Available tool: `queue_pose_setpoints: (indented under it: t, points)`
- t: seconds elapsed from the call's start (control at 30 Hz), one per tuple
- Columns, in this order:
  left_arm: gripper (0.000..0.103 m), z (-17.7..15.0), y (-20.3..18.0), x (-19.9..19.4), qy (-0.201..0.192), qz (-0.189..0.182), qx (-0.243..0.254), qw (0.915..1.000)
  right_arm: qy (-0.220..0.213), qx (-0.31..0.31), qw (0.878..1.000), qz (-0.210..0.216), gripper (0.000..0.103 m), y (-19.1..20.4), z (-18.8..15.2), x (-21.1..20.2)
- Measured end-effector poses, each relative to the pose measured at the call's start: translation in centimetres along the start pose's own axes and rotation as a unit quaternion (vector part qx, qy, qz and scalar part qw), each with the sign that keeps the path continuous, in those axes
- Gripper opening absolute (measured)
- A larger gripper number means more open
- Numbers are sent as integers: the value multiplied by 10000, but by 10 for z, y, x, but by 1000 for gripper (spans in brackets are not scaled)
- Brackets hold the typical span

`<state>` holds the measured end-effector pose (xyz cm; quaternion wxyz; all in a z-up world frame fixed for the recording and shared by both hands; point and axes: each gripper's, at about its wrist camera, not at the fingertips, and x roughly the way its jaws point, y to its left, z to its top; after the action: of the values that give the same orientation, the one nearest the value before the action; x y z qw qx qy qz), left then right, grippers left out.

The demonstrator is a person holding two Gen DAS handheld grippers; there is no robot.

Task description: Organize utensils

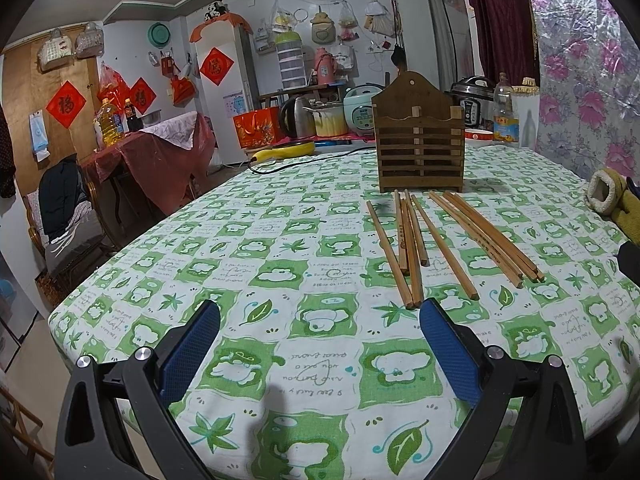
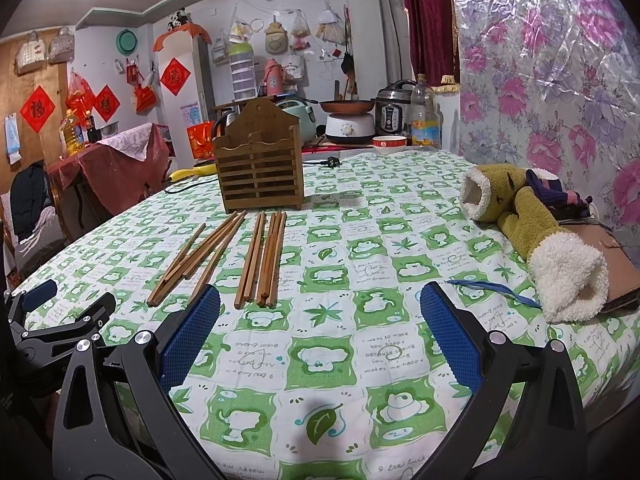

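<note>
Several wooden chopsticks [image 1: 416, 240] lie loose on the green-and-white tablecloth [image 1: 304, 248], in front of an upright slatted wooden holder [image 1: 420, 148]. My left gripper [image 1: 320, 312] hovers open over the cloth, its right pad just short of the nearest chopstick ends. In the right wrist view the same chopsticks [image 2: 264, 256] lie ahead and to the left, the holder [image 2: 260, 168] behind them. My right gripper [image 2: 320, 300] is open and holds nothing; its left pad is near the chopstick ends. The left gripper [image 2: 64, 300] shows at the far left of that view.
Yellow-green plush mittens [image 2: 532, 224] and a cardboard piece [image 2: 616, 256] lie at the table's right. A black cord with plug [image 2: 332, 161] and a yellow object [image 1: 284, 152] lie behind the holder. Cookers, a kettle, a bowl and an oil bottle [image 2: 425, 120] crowd the far edge.
</note>
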<state>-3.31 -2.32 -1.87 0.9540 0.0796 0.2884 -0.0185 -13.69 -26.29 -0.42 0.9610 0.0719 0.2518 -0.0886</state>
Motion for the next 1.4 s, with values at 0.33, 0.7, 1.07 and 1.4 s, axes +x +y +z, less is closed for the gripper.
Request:
queue_pose_setpoints:
  t: [0.33,0.7,1.07,1.4]
  points:
    - [98,0,1,0,4,-3,3,10000,-5,25,10000,9,97,-1,0,6]
    - [98,-2,2,4,41,-16,14,10000,36,22,10000,18,97,-3,-5,6]
    - [98,1,15,21,346,-68,-240,9991,512,273,9977,360,97,6,-7,19]
    - [98,-1,20,37,695,-123,-301,9971,1238,-480,9908,262,97,-1,-1,37]
